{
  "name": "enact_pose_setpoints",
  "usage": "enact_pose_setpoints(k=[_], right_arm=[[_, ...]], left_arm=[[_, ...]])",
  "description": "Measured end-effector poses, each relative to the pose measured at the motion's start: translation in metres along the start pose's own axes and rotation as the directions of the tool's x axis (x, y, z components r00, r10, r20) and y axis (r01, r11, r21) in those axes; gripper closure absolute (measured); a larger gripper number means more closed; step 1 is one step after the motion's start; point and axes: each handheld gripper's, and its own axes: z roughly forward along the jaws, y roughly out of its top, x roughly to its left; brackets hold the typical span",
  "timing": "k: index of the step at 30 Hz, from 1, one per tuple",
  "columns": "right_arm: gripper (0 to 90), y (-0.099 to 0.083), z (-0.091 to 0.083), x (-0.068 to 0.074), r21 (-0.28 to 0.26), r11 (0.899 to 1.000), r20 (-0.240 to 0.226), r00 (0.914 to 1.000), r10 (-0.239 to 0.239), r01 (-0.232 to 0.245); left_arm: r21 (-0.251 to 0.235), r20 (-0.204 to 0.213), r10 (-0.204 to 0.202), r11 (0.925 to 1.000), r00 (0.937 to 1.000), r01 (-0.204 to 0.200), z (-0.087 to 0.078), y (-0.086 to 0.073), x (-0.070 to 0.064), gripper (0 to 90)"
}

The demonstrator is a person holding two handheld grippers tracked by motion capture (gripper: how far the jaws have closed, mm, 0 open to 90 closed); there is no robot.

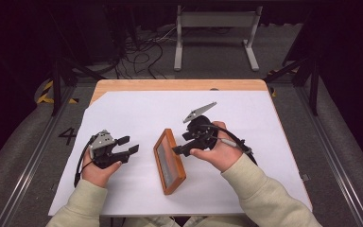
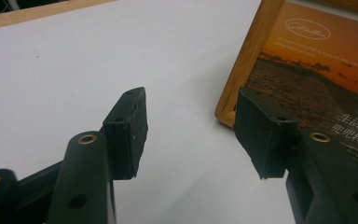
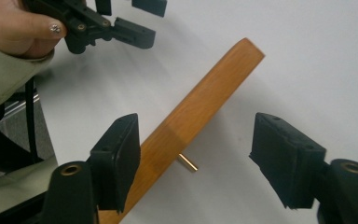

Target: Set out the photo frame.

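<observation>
A wooden table (image 1: 179, 85) carries a large white sheet (image 1: 142, 113) that covers nearly all of its top. Beyond its far edge lies grey floor (image 1: 217, 61) with a tangle of dark cables (image 1: 142, 52) and a white metal stand (image 1: 216, 28). Metal rails (image 1: 26, 165) run along both sides — yellow-black tape (image 1: 45, 92) marks the left. The room behind is dark.

Overhead view, two close claw views — shared frame (image 1: 169, 161).
</observation>
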Motion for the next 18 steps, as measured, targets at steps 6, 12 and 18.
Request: enact_pose_setpoints(k=[6,12,18], right_arm=[[27.7,0.002,0.01,0.005,0.038,0.999,-0.012,0.9998,0.019,-0.018],[23.0,0.002,0.024,0.005,0.095,0.995,-0.015,0.9993,0.035,-0.033],[23.1,0.001,0.042,0.006,0.121,0.991,-0.037,0.9978,0.056,-0.051]], left_arm=[[0.001,-0.002,0.007,1.0,1.0,-0.007,0.0,0.0,0.0,45.3],[0.0,-0.001,0.007,1.0,1.0,-0.007,0.001,0.0,-0.001,45.0],[0.002,-0.002,0.012,0.9999,0.9999,-0.012,0.001,0.0,-0.001,45.1]])
